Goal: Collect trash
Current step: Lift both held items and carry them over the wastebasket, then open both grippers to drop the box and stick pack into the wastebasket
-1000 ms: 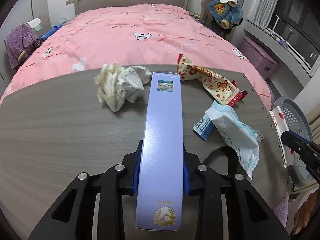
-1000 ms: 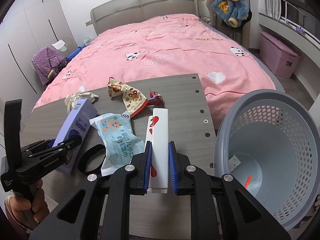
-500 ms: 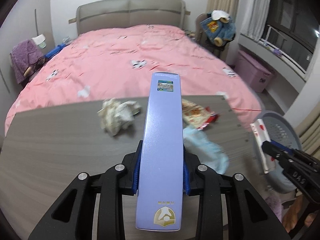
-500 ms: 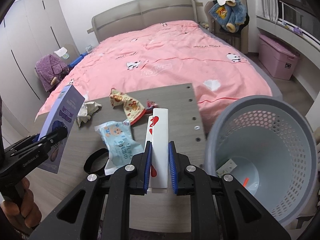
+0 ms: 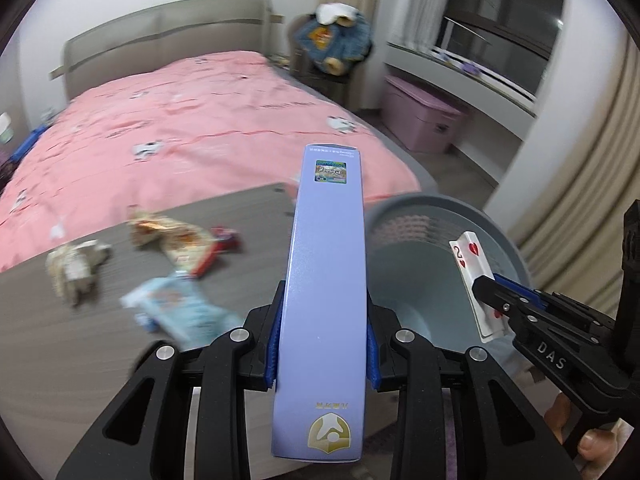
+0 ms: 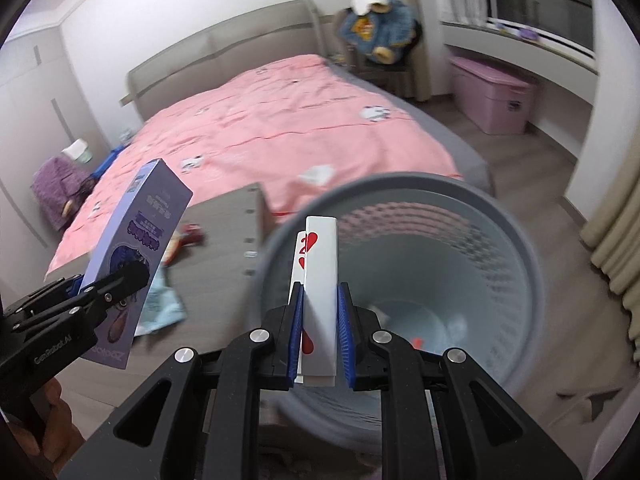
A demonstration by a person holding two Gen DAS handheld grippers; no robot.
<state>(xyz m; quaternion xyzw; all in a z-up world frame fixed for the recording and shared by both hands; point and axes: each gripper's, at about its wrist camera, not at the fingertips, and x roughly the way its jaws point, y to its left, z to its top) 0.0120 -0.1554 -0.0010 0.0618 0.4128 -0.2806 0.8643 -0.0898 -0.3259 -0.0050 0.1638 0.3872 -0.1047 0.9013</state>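
Note:
My left gripper [image 5: 322, 344] is shut on a long lilac box [image 5: 326, 280], held up in the air above the table's right end; the same box [image 6: 136, 264] shows at the left of the right wrist view. My right gripper [image 6: 319, 334] is shut on a white playing-card box with red hearts [image 6: 318, 280], which hangs over the mouth of the grey perforated bin [image 6: 516, 248]. That card box [image 5: 478, 280] also appears above the bin [image 5: 404, 216] in the left wrist view.
On the grey wooden table [image 5: 60, 340] lie a crumpled paper wad [image 5: 76, 264], a red-and-yellow snack wrapper [image 5: 180, 240] and a light blue wipes pack [image 5: 180, 308]. A pink bed [image 5: 180, 136] stands behind, a lilac storage box [image 5: 424, 120] at the right, and a scrap lies inside the bin.
Both grippers have swung right with their boxes. The card box went from beside the bin to over its mouth. The lilac box rose off the table toward the bin.

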